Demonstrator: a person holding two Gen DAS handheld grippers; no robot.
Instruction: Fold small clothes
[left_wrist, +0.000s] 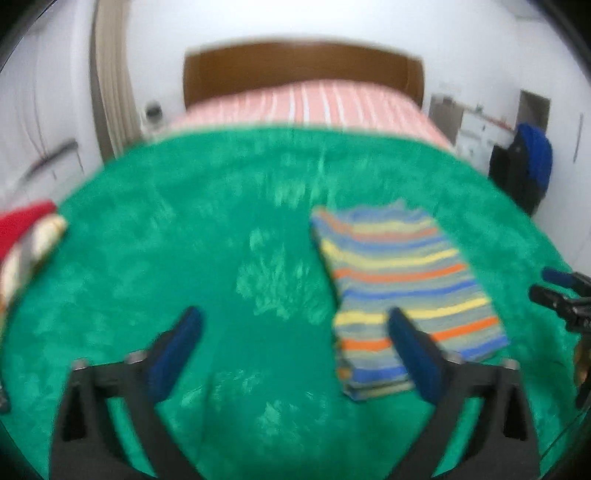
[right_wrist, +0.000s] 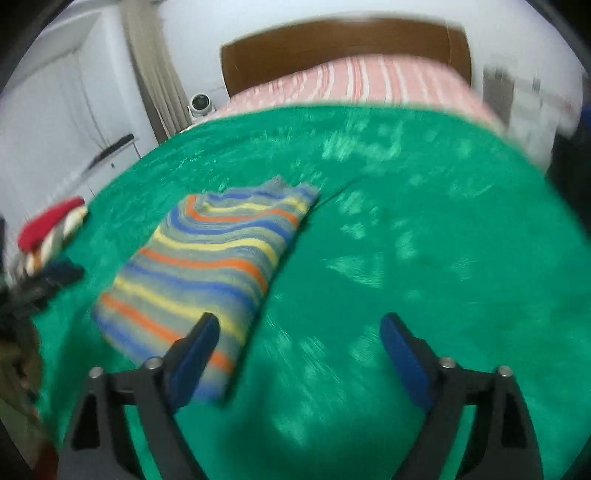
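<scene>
Red pile (left_wrist: 26, 225) at far left edge of green blanket (left_wrist: 184, 240). Left gripper (left_wrist: 295, 325) wide open, empty, above blanket. Striped shirt (left_wrist: 402, 291) lies folded flat mid-blanket between both tools. Right gripper (right_wrist: 299, 332) wide open, empty. Shirt probably light, soft, floppy; pinch a near corner. No readable writing.

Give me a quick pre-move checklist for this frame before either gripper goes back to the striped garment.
1. Left gripper open, nothing held: ok.
2. Right gripper open, nothing held: ok.
3. Striped garment lies folded into a compact rectangle on the green blanket: ok.
4. Garment edges aligned, layers even: cannot tell, both views blurred.
5. Red and striped pile at the blanket's left edge, apart from the garment: ok.
</scene>
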